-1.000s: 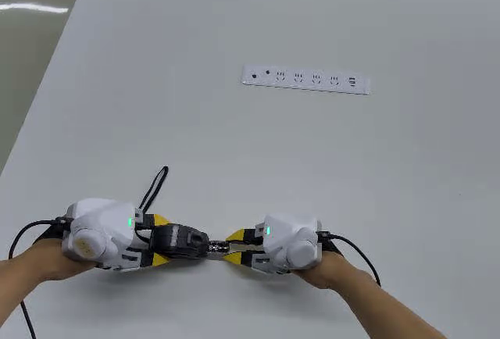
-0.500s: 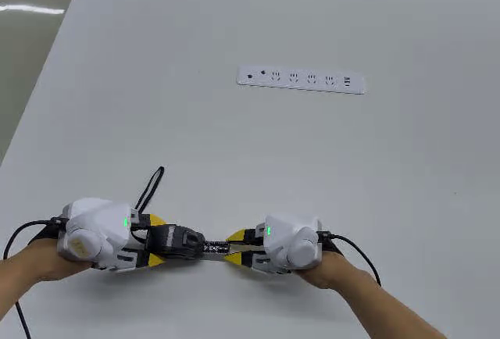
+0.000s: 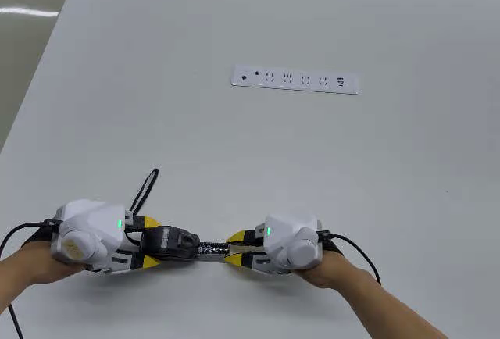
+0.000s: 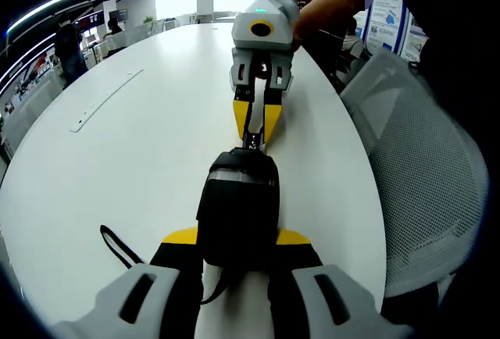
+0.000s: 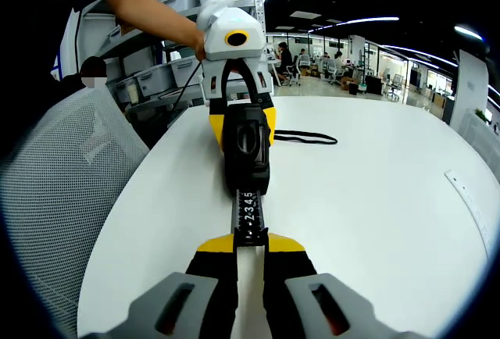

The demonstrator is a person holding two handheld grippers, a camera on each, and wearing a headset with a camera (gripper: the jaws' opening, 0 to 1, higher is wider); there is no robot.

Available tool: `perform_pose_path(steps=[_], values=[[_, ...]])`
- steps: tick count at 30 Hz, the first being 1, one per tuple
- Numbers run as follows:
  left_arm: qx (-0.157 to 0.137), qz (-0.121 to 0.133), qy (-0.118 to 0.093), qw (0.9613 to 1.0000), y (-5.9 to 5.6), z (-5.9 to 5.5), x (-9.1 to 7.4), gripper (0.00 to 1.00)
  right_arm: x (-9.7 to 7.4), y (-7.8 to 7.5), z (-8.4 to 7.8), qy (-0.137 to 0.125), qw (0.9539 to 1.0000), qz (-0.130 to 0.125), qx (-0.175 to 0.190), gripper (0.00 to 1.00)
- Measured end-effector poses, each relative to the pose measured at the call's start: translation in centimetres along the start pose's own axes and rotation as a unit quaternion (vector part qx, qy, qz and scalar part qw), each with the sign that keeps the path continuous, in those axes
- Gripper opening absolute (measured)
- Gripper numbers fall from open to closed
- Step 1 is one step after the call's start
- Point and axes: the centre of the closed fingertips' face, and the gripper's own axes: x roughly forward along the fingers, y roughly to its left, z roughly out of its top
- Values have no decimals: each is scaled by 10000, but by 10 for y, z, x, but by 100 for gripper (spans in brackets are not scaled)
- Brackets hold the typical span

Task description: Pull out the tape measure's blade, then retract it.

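Head view: one tape measure on the table, case clamped by left gripper. Right gripper pinches the tip of the blade, a short stretch out. One power strip, one strap. Case's rear is hidden between the left jaws.

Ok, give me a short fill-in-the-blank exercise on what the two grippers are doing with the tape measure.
1. The left gripper is shut on the tape measure, whose case is ____.
2. The right gripper has its jaws pinched on the ____, pulled out a little.
3. Both grippers' jaw tips are ____.
Missing words: black; blade; yellow.
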Motion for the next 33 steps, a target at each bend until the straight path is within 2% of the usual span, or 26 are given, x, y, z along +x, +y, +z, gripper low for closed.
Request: perform_pose_path(steps=[18, 33], values=[[9, -6, 6, 10000, 0, -1, 0, 27, -7, 0, -5, 25, 10000, -10, -1, 8], [10, -10, 23, 10000, -2, 6, -1, 27, -13, -2, -11, 57, 10000, -11, -19, 8]])
